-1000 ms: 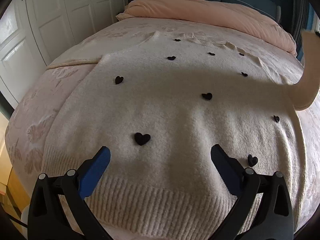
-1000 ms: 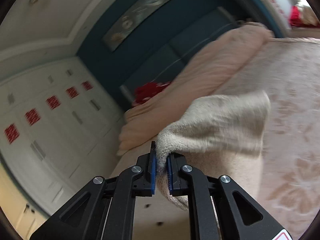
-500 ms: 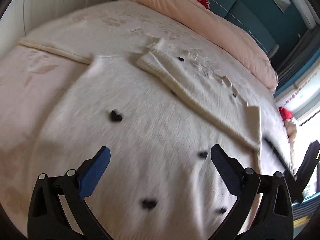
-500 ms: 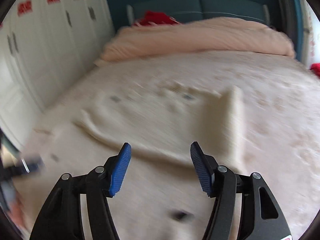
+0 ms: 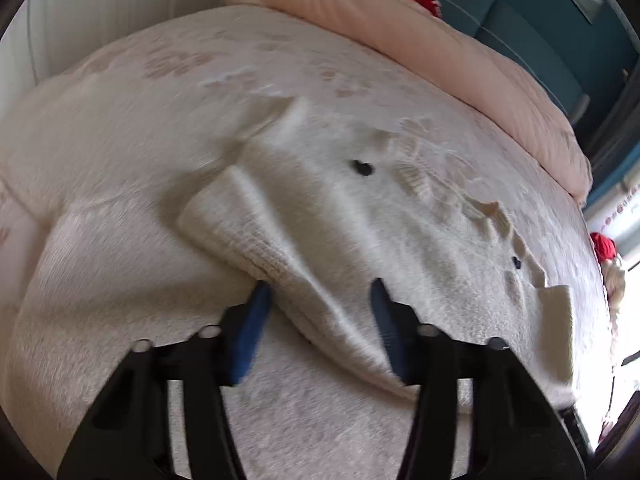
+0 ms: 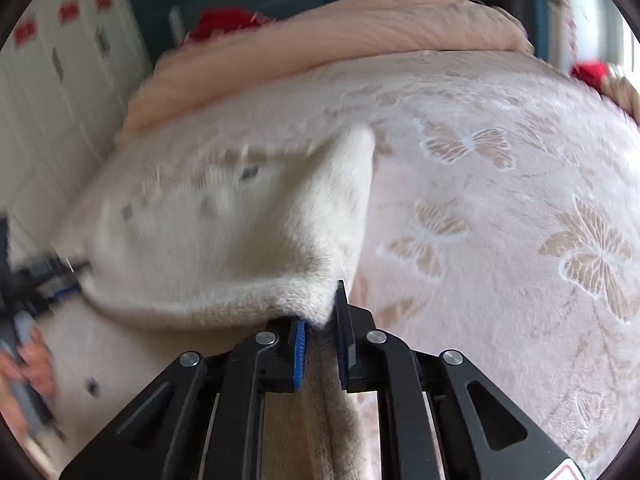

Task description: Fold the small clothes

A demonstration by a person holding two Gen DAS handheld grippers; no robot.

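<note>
— How are the jaws seen?
— The right gripper (image 6: 322, 344) is clamped on the cream sweater's (image 6: 224, 236) fuzzy edge. The left gripper (image 5: 318, 320) is spread around the folded-over sleeve (image 5: 280, 248), not yet closed.
— And the sweater?
— It is laid flat on the bed (image 6: 500, 200).

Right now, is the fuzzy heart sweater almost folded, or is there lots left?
Only started. One sleeve already lies folded across the sweater. The right gripper pinches the sweater's edge, and the left gripper is open around the sleeve's cuff end. The body looks mostly spread on the bed, so most folds remain.
</note>
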